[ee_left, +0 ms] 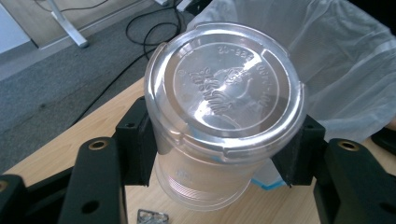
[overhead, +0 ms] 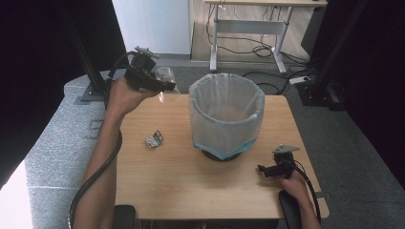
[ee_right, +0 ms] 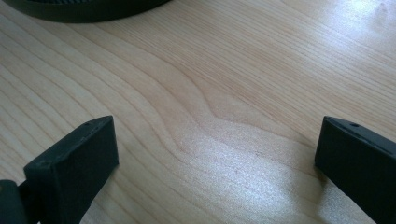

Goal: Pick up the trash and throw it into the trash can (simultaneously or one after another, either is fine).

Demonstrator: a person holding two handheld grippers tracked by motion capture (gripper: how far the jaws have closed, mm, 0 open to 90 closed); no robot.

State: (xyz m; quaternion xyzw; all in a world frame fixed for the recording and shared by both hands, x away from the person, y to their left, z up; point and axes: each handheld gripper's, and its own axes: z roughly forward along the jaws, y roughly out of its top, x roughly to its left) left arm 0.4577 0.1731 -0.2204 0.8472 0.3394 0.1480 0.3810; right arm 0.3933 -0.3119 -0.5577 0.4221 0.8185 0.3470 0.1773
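One clear cup (ee_left: 219, 116) pinched in left hand-held gripper (ee_left: 219, 158), lidded end seemingly toward its camera.

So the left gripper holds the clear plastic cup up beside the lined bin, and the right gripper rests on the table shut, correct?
Not quite. The right gripper is open: the right gripper view shows its jaws wide apart over bare table. The left gripper does hold the clear plastic cup beside the lined bin.
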